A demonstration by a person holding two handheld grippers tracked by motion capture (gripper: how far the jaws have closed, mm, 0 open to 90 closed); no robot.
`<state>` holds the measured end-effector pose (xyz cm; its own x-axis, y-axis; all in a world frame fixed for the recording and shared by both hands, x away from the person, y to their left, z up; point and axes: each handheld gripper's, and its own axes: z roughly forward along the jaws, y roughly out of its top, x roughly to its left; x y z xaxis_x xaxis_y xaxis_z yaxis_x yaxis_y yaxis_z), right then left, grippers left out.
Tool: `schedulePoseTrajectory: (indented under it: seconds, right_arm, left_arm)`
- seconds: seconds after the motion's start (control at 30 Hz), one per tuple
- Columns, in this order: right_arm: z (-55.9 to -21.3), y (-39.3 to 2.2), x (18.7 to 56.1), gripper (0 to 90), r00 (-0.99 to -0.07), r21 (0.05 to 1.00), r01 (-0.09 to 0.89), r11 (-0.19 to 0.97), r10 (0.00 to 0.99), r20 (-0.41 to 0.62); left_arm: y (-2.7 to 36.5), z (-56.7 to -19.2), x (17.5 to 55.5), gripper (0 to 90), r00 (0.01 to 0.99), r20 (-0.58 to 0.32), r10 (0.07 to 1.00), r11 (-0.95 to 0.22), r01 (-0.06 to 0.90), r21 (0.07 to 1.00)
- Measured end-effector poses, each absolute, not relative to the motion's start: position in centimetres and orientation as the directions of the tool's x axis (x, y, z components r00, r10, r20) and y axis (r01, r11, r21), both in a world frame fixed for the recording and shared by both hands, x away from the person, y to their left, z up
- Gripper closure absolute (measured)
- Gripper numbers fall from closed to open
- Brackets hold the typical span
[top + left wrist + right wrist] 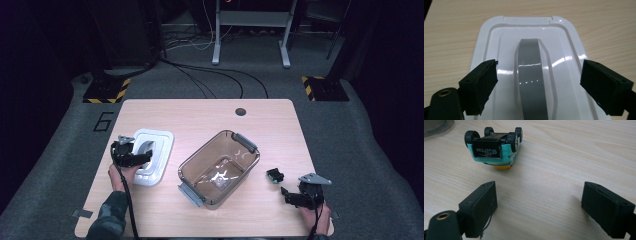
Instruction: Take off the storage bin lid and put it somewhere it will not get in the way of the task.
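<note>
A white plastic lid [161,141] with a grey arched handle [530,62] lies flat on the left of the wooden table. My left gripper [144,159] hovers over it, open, with its black pads [480,86] standing wide on either side of the handle and not touching it. At the right, a small teal toy car [495,147] lies upside down with its wheels up, seen in the high view as the dark car [274,175]. My right gripper [539,207] is open a short way in front of the car, nothing between its pads.
A clear brownish plastic bin [220,167] with grey end latches stands without a lid mid-table, between the lid and the car; its corner [436,127] shows at the upper left of the right gripper view. A round hole [240,111] marks the table's far side.
</note>
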<state>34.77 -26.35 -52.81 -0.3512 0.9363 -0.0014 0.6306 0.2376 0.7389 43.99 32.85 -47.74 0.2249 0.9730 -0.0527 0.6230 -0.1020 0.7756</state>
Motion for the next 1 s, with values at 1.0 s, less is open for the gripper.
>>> schedulePoseTrajectory:
  seconds: [1.0]
  right_arm:
    - [-52.8, -26.3, 34.7, 12.4, -0.346, 0.738, 0.633, 0.234, 0.938, -0.001]
  left_arm:
    - [35.6, -51.3, 33.7, 0.0, 0.269, -0.021, 0.963, -0.168, 0.659, 0.733]
